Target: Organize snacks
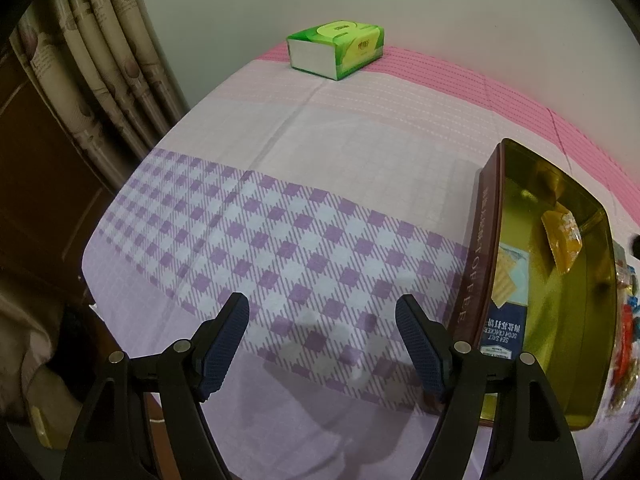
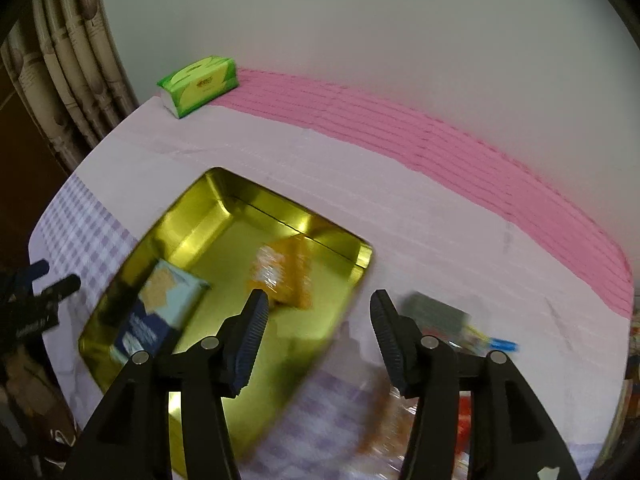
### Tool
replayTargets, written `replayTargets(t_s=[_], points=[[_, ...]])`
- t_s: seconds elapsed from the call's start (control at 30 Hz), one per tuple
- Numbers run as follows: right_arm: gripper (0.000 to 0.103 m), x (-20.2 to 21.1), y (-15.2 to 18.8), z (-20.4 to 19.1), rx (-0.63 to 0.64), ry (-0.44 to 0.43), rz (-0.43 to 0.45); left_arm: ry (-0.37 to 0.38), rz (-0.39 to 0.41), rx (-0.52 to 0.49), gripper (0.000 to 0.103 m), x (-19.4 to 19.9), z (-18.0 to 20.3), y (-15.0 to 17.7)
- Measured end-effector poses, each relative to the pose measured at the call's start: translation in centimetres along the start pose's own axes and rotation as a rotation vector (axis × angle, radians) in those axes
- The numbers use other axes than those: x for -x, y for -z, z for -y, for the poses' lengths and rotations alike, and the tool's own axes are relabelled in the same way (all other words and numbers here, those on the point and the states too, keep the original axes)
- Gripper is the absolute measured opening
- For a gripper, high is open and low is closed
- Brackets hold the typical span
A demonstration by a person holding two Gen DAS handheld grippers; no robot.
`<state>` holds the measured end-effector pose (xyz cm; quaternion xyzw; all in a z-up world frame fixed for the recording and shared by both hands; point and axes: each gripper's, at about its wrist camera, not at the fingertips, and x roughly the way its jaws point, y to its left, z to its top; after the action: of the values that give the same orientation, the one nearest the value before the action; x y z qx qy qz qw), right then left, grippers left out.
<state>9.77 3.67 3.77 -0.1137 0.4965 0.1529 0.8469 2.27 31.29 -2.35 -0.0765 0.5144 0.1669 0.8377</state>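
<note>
One open tin (image 2: 208, 216) with a shiny gold inside and a brown outer wall sits on the worktop (image 1: 320, 152), which is covered by one cloth of lilac check and pink stripes. Two snack packs lie inside the tin: one blue-and-pale soda cracker pack (image 2: 160, 304) against its near-left wall, and one orange packet (image 2: 286, 276) toward the far right corner, well apart from the crackers. Outside the tin, on the cloth to its right, lies a loose cluster of other snacks (image 2: 460, 324); motion blur makes them impossible to count, though a dark pack, a blue wrapper and something red can be told apart. One green tissue pack (image 1: 336, 50) stands at the far edge of the worktop by the wall, near one curtain (image 1: 100, 60).

There are two grippers. The left gripper (image 1: 322, 316) hangs over bare checked cloth just left of the tin, its jaws set moderately wide apart with nothing between them and touching nothing. The right gripper (image 2: 318, 312) is above the tin's near right corner, its jaws partly open and empty; the orange packet lies beyond its left fingertip, not gripped. In the right wrist view the left gripper shows at the left edge.
</note>
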Motion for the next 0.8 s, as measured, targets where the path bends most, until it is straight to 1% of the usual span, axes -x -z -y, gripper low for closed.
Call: replayTargets(t_s=[0.17,0.27,0.37,0.43,0.5,0.6,0.8], points=[[0.051,2.7,1.9,4.9,-0.07,0.056,-0.011,-0.002,0.001,-0.002,0.076,0.0,0.1,0.0],[0.051,4.2,4.0,8.3,-0.124,0.109,-0.022,-0.006,0.002,-0.007,0.076,0.1,0.2,0.1],[0.051,5.1,6.3,11.0,-0.173,0.138,-0.053,-0.007,0.002,-0.005,0.076,0.1,0.2,0.2],[0.051,5.4,7.7,12.0,-0.2,0.138,-0.075,-0.008,0.001,-0.006,0.076,0.1,0.2,0.2],[0.051,5.6,9.5,12.6,-0.229,0.137,-0.104,-0.011,0.001,-0.009,0.076,0.1,0.2,0.2],[0.051,5.3,11.5,12.4,-0.264,0.112,-0.138,-0.017,-0.001,-0.016,0.076,0.3,0.2,0.4],[0.051,3.8,15.0,10.7,-0.31,0.076,-0.218,-0.018,-0.002,-0.023,0.076,0.4,0.3,0.5]])
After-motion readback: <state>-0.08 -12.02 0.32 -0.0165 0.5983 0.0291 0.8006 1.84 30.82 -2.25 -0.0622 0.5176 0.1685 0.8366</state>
